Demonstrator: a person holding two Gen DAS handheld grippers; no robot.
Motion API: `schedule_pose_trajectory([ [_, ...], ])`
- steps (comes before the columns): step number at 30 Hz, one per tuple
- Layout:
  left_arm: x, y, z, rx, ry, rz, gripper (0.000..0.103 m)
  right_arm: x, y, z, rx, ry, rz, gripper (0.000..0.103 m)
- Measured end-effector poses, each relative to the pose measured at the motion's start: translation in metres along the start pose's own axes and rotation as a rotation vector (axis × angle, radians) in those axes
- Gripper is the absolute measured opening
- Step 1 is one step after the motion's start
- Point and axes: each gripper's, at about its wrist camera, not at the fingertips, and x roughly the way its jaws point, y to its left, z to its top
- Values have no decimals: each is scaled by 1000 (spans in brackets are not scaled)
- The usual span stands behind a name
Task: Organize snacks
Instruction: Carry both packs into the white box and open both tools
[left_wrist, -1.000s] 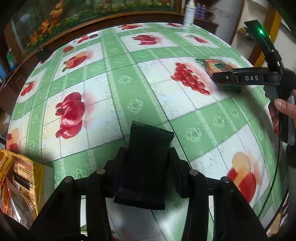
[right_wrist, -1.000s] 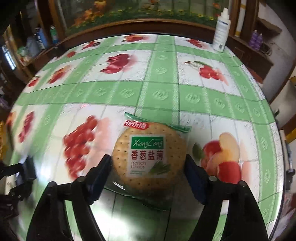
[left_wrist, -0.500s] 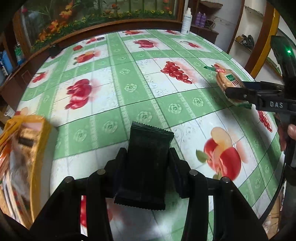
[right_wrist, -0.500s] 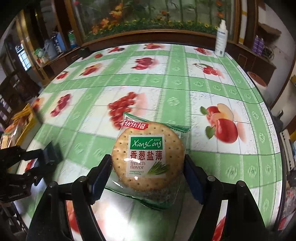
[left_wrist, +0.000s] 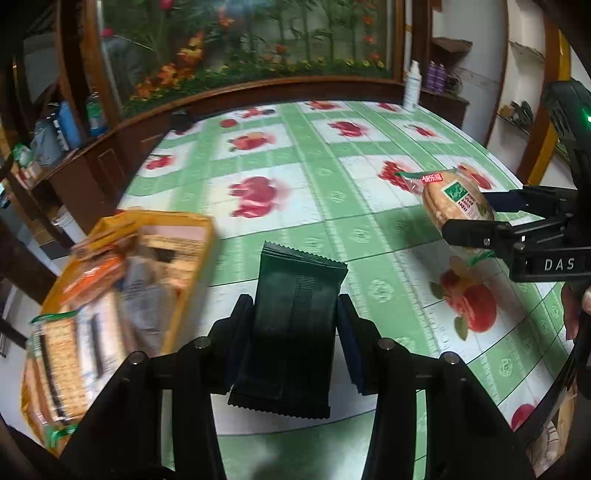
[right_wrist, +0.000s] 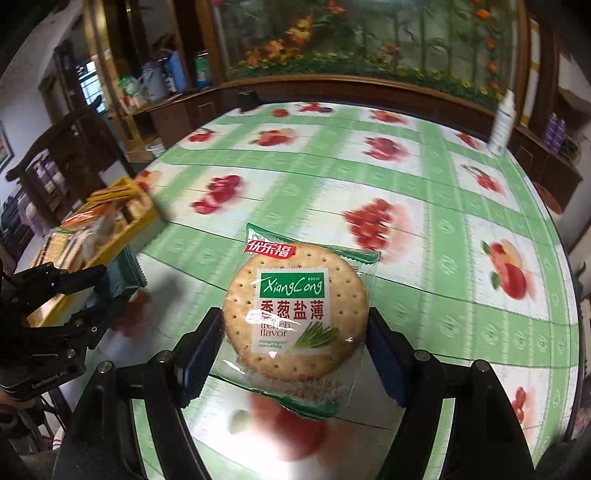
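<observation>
A round table (right_wrist: 424, 206) covered in a glossy green-and-white checked oilcloth printed with red fruit fills both views. A white plastic pump bottle (right_wrist: 502, 123) stands upright at its far edge. Behind runs a dark wooden cabinet (left_wrist: 258, 92) (glass-fronted, with orange artificial flowers (right_wrist: 295, 37) inside).

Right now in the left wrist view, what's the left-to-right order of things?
Yellow snack box → dark green packet in the left gripper → round cracker pack → right gripper.
</observation>
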Motion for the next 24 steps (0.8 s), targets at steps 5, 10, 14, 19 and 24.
schedule_pose_trajectory([
  [5,-18,24,-6,-29,-28,36,47,5,34,11,-47,-17,38,76],
  [10,-31,51,-15,-67,-44,72,47,11,71,23,-107,-31,73,76],
  [14,-42,76,-22,-104,-56,97,47,13,100,32,-162,-30,94,76],
  [19,-65,115,-31,-163,-78,139,47,19,135,49,-224,-33,136,76],
  [24,-78,154,-44,-232,-75,178,47,34,171,64,-278,-22,182,76],
])
